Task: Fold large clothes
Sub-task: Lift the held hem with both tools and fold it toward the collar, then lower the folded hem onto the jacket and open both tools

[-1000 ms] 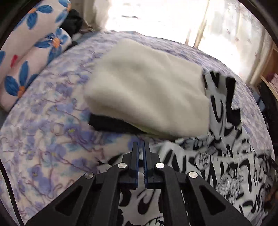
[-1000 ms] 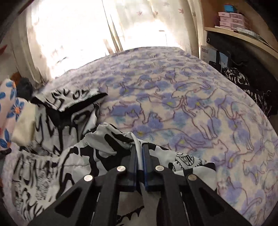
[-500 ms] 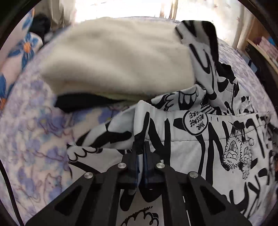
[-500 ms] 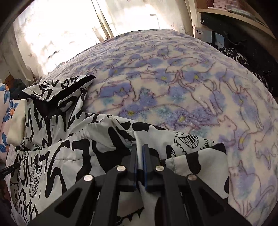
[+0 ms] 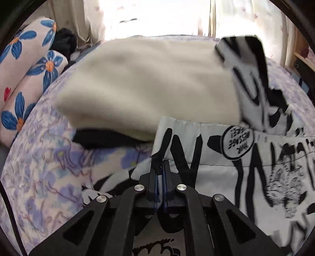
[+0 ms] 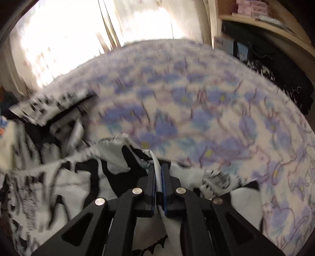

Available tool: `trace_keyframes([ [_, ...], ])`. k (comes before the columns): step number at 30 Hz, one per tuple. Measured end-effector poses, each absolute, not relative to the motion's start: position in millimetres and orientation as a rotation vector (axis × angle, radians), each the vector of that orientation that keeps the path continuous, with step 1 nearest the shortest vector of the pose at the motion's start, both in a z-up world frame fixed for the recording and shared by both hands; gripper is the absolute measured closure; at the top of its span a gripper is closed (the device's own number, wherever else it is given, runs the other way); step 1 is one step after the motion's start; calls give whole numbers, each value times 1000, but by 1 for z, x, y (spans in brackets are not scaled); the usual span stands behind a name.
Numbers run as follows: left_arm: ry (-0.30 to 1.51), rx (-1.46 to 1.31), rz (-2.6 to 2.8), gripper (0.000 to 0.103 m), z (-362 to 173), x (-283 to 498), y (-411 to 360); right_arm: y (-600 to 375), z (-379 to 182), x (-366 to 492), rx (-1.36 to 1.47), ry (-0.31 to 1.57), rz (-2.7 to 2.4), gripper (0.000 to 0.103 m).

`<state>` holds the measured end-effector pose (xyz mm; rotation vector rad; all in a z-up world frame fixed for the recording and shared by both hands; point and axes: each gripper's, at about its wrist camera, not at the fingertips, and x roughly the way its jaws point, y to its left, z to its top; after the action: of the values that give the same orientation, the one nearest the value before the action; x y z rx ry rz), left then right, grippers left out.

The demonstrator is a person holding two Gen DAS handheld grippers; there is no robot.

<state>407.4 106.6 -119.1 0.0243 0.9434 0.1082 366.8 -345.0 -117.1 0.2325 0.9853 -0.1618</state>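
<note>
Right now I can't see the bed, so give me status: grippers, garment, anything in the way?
Left gripper shut on black-and-white jacket. Right gripper shut on it too. Folded cream blanket close ahead of the fold.

Daylight pours in from the window [image 5: 157, 17] behind the bed [image 5: 49, 167], blown out to plain white in both views, curtain [image 6: 110, 25] detail nearly lost. Bed surface evenly lit, shadows soft. Left view: moderate motion blur on the cream blanket [image 5: 141, 84] below the window; the printed jacket [image 5: 256, 167] nearer the lens reads sharper. Right view: heavy motion smear across bedspread and jacket [image 6: 49, 177], pattern streaked. Strong fisheye bending, dark vignette at corners. Shelf [image 6: 265, 25] right of the window sits dim.
</note>
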Motion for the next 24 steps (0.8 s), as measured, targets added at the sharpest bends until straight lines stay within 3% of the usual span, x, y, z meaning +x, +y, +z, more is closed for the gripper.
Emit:
trace_keyframes([
  [7, 915, 42, 152, 91, -123, 398, 102, -341, -103, 356, 207, 907, -202, 91],
  [12, 717, 31, 167, 83, -84, 370, 88, -317, -66, 342, 257, 765, -155, 85],
  [18, 809, 57, 89, 83, -96, 385, 51, -244, -90, 371, 59, 892, -62, 86],
  [21, 926, 122, 170, 79, -129, 400, 60, -265, -102, 372, 121, 908, -79, 90],
  [23, 925, 10, 122, 78, -128, 399, 82, -292, -100, 367, 203, 910, -68, 103],
  [24, 941, -29, 114, 78, -124, 397, 91, -302, -97, 364, 211, 915, -75, 103],
])
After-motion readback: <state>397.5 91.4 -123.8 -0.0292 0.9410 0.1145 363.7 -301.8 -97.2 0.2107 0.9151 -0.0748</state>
